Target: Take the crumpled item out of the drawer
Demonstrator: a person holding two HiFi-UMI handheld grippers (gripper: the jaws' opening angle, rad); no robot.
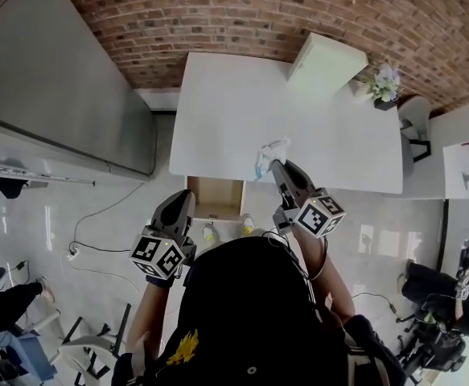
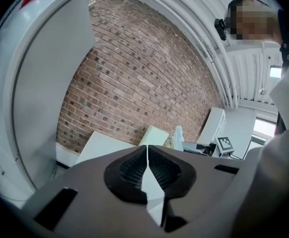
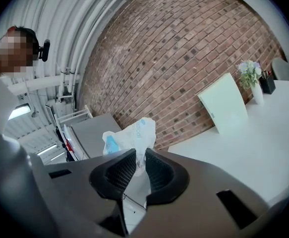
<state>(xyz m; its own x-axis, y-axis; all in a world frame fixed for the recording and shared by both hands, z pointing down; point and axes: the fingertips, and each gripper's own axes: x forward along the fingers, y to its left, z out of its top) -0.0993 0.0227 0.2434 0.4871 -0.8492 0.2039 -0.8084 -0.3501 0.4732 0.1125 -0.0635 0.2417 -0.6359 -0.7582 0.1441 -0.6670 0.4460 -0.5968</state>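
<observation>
Right tool (image 3: 140,153) pinches crumpled white wrapper (image 3: 133,133), its blue lettering unreadable.

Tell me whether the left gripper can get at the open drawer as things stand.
Probably yes: the left gripper, jaws shut and empty, is beside the drawer with nothing between them.

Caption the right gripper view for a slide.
Right tongs pinch a crumpled white-and-blue bag, white table and brick wall beyond.
</observation>
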